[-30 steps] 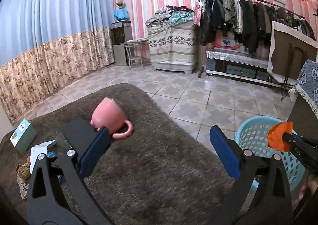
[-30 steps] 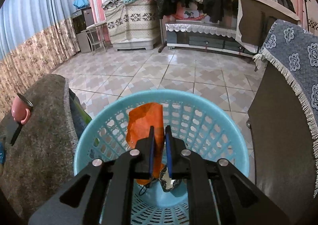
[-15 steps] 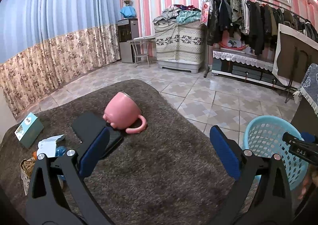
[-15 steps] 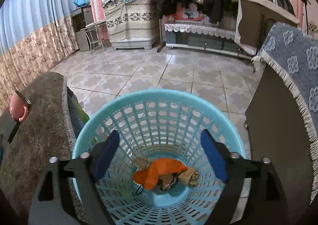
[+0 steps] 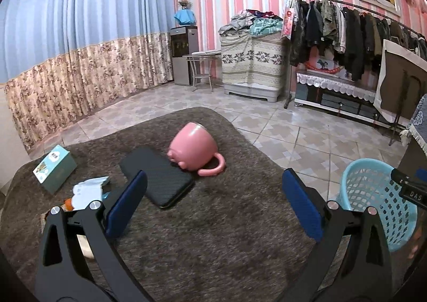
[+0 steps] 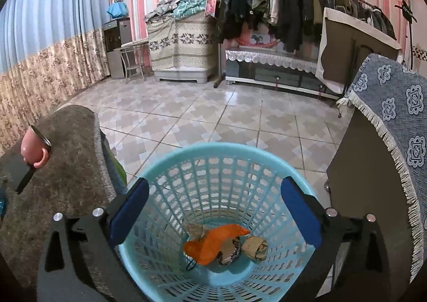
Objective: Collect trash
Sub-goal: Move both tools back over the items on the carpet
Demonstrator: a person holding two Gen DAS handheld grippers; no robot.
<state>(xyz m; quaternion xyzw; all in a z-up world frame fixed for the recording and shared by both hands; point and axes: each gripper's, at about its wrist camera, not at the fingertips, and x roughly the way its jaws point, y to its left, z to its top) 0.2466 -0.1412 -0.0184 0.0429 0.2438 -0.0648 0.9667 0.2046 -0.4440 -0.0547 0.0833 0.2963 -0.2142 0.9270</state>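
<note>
2 grippers are in play, and neither has hold of anything. The right gripper [image 6: 213, 211] hangs over the blue basket [image 6: 170, 165] with its fingers spread wide, empty. The basket stands on the tiled floor just beside the edge of the counter [image 5: 226, 235], which is covered in brown shaggy fabric.

At least 3 pieces of trash lie at the basket's bottom: an orange wrapper [image 6: 213, 242], a dark crumpled piece partly under it, and a tan crumpled wad [image 6: 254, 247] just beside it. That part of the job looks done.

The left gripper [image 5: 213, 206] is held low over the counter, its fingers also wide apart and gripping nothing. Ahead of it lie a tipped-over pink mug [image 5: 193, 148] resting against a black phone-like slab [image 5: 157, 176]; these look like keepers, not trash. Farther left sit a small teal box [image 5: 54, 164] and, near the left finger, a white crumpled paper [image 5: 86, 191] with something orange and something blue half hidden beside it, too obscured to identify.

Judging from this, the task is partway along: that small heap at the counter's left is probably what remains, and whether the teal box counts as trash I cannot tell.
</note>
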